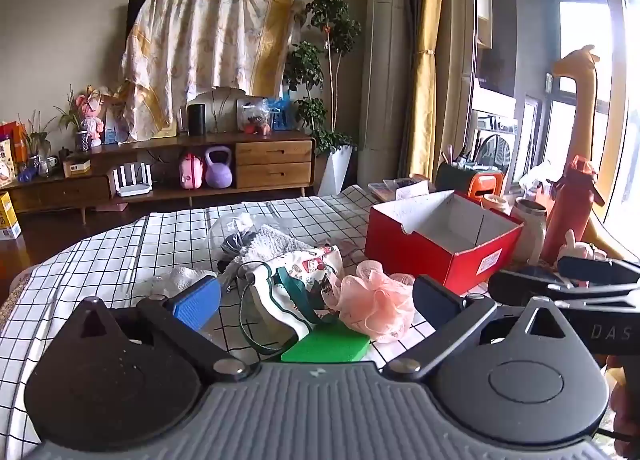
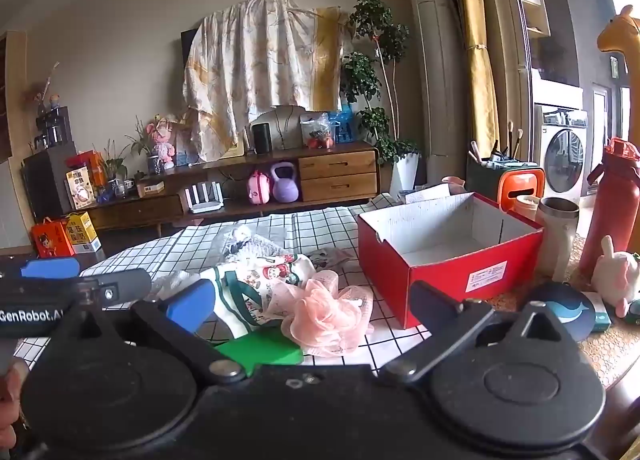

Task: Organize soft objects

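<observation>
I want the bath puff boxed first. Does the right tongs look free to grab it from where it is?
Probably yes: the right tongs are open, and the pink puff lies uncovered just ahead between the fingers, nothing blocking.

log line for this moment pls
left gripper: open, empty | right gripper: open, empty | pink mesh bath pouf: on checked cloth | red cardboard box: looks empty

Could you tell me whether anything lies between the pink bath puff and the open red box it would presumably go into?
Nothing visible does. The pink bath puff lies on the checked tablecloth just left of the red box, with only bare cloth between them. The box is open-topped and looks empty. Both grippers, left and right, are open and hold nothing.
</observation>
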Demonstrator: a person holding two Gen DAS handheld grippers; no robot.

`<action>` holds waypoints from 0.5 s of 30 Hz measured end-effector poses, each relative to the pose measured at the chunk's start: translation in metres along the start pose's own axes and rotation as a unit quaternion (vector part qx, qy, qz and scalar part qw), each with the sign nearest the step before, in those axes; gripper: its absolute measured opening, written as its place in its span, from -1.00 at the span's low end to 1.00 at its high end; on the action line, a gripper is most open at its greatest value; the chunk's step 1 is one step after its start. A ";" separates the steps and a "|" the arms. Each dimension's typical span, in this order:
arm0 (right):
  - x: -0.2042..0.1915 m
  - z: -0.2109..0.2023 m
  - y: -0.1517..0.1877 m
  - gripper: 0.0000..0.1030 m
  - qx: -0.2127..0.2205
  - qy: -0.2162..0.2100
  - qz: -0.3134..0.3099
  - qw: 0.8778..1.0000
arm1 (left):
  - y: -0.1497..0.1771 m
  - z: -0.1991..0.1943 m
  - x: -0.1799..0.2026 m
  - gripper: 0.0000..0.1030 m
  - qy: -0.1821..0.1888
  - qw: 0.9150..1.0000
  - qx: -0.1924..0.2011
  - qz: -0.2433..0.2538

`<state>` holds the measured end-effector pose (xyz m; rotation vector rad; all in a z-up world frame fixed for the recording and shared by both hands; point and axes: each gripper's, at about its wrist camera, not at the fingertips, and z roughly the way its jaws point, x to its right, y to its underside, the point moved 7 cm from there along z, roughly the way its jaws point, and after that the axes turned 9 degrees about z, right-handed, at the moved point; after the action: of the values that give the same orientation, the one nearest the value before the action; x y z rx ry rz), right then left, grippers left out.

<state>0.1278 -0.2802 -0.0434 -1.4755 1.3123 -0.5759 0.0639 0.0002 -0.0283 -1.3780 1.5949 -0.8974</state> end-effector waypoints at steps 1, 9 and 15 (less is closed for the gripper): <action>0.000 0.000 0.000 1.00 0.001 0.001 -0.001 1.000 | 0.000 0.000 0.000 1.00 0.001 1.000 0.001 -0.003; -0.007 0.003 0.003 1.00 0.000 0.001 -0.007 1.000 | 0.006 0.009 -0.011 1.00 0.015 0.999 0.005 -0.039; -0.006 0.000 0.004 1.00 -0.001 0.004 -0.015 1.000 | 0.006 0.003 -0.008 1.00 0.016 0.999 -0.001 -0.037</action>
<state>0.1247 -0.2739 -0.0450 -1.4991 1.2983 -0.6004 0.0645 0.0090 -0.0336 -1.4373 1.5775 -0.9663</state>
